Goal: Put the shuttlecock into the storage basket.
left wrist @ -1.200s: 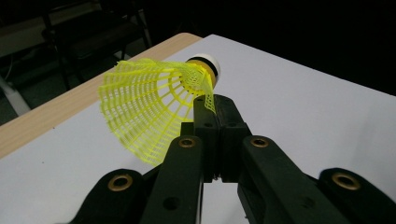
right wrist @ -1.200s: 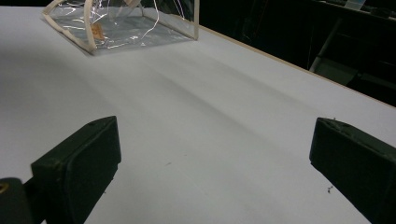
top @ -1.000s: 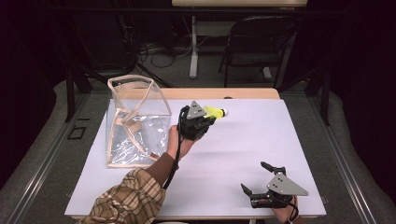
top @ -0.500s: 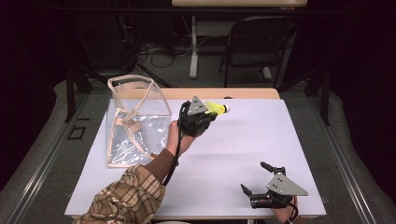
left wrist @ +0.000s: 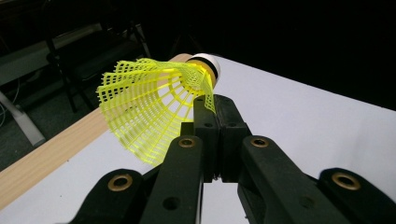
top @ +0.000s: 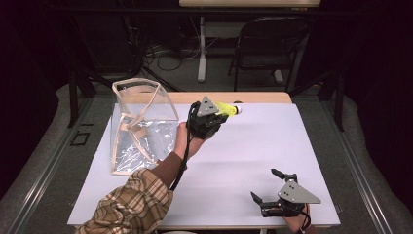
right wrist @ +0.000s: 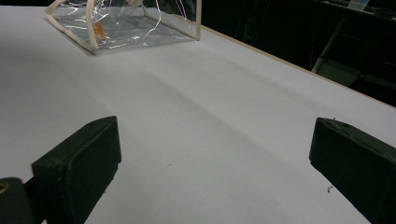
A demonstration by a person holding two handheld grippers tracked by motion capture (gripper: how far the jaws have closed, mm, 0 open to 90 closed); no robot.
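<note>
The left gripper (top: pixel 220 113) was raised above the far middle of the white-covered table (top: pixel 253 156), its black jaws pressed together on the edge of the skirt of a bright yellow plastic mesh shuttlecock (top: pixel 227 108) with a white cork tip ringed in black. In the left gripper view, the jaws met with no gap between them, pinching the mesh near the cork, so that the flared skirt (left wrist: pixel 144 105) fanned out to the left while the cork pointed away from the camera. The person's left hand (top: pixel 184 141), in a brown cuff and plaid sleeve (top: pixel 129 207), reached in from the lower left to hold the tool.

Just to the left of that hand stood a clear plastic bag with cream-coloured trim (top: pixel 139 124) — open and partly slumped, its crinkled film catching the light. In the right gripper view the same bag (right wrist: pixel 123 23) sat at the far end of the white surface.

The right gripper (top: pixel 265 187) rested low at the near right corner of the table, well apart from the shuttlecock and the bag. Its jaws stood wide apart and gripped nothing — only bare white table lay between them. A strip of pale wood (top: pixel 263 97) showed along the table's far edge.
</note>
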